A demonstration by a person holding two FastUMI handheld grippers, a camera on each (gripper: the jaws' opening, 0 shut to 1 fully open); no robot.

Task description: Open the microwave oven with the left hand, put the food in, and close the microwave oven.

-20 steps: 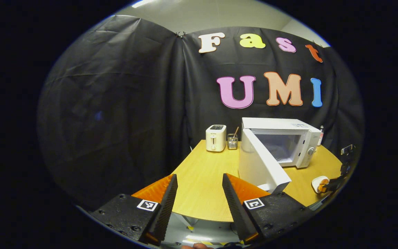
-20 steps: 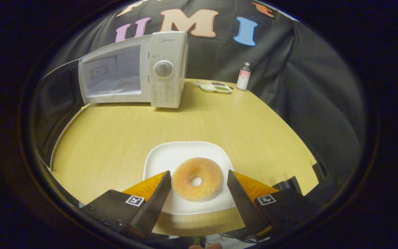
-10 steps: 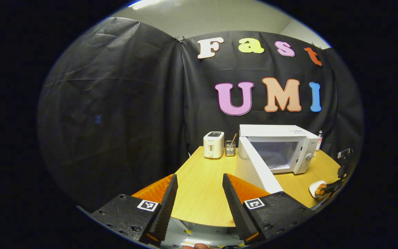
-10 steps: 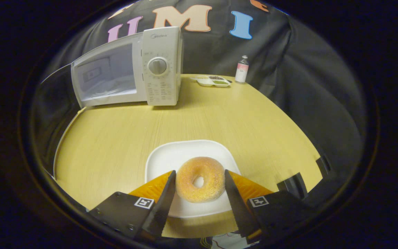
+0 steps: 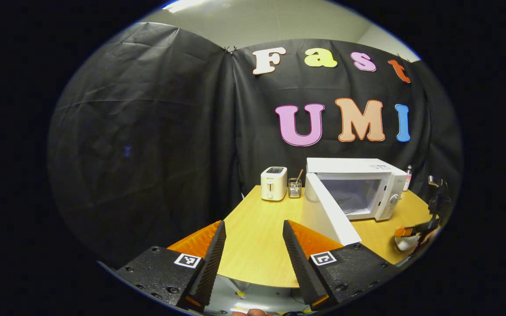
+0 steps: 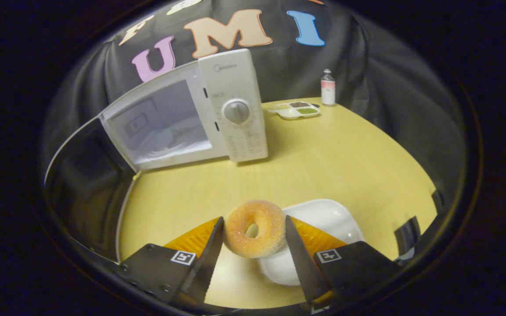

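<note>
In the right gripper view a sugared doughnut (image 6: 253, 228) hangs above the table, off the white plate (image 6: 323, 228), with my right gripper (image 6: 253, 229) shut on its two sides. The white microwave (image 6: 235, 109) stands behind with its door (image 6: 86, 184) swung wide open to the left and the cavity (image 6: 160, 127) showing. In the left gripper view my left gripper (image 5: 253, 232) is open and holds nothing, back from the table's near edge. The microwave (image 5: 358, 184) and its open door (image 5: 327, 215) lie ahead on the right, and the right gripper (image 5: 411, 232) shows small by the plate (image 5: 404, 242).
A white toaster (image 5: 273, 183) and a small utensil holder (image 5: 295, 188) stand at the back of the wooden table (image 5: 257, 228). Behind the microwave are a divided dish (image 6: 297, 109) and a small bottle (image 6: 327, 87).
My right gripper closed on the doughnut, lifted it off the plate and shifted left toward the microwave. My left gripper drew back from the open door.
</note>
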